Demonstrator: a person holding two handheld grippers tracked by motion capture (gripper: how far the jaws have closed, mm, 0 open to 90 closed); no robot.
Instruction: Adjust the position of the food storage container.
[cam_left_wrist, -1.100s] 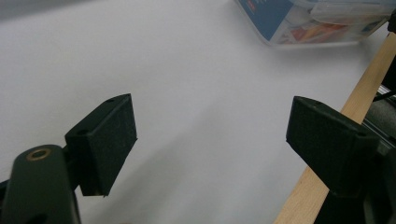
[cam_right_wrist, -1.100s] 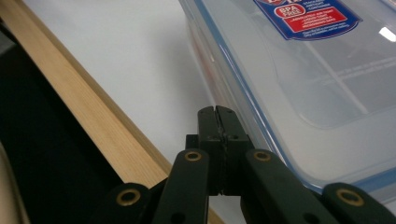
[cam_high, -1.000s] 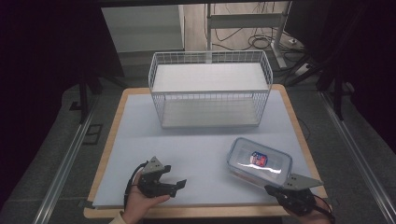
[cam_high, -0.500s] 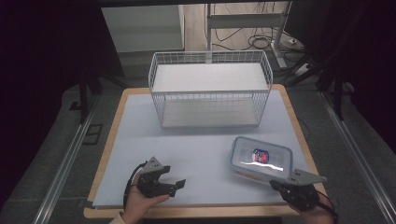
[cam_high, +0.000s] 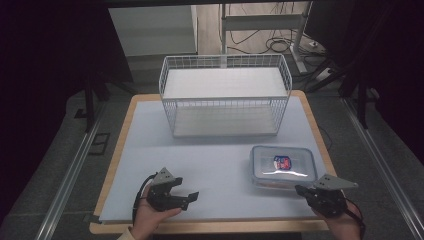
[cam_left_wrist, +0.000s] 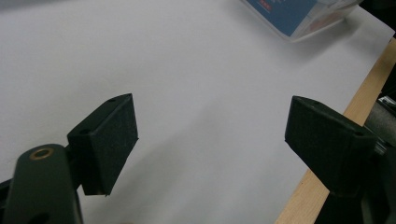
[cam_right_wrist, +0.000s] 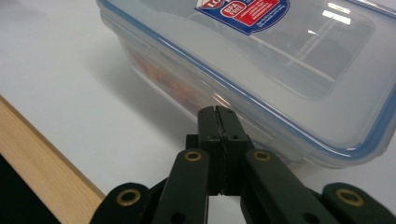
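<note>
My right tongs (cam_right_wrist: 217, 112) are pinched shut with nothing in them, nose right at the near side wall of the clear lidded plastic box (cam_high: 283, 166), which sits on the counter's right side. Left tongs (cam_high: 187, 198) gape open, well apart.

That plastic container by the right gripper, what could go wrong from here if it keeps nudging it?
The right gripper is shut, its tips at the side wall of the lidded plastic container. With no grip, a push could likely spin the container rather than slide it straight. The container lies near the table's right edge, so a skewed push might send it towards that edge. The left gripper is open and well apart from the container, so it can't readily steady it.
</note>
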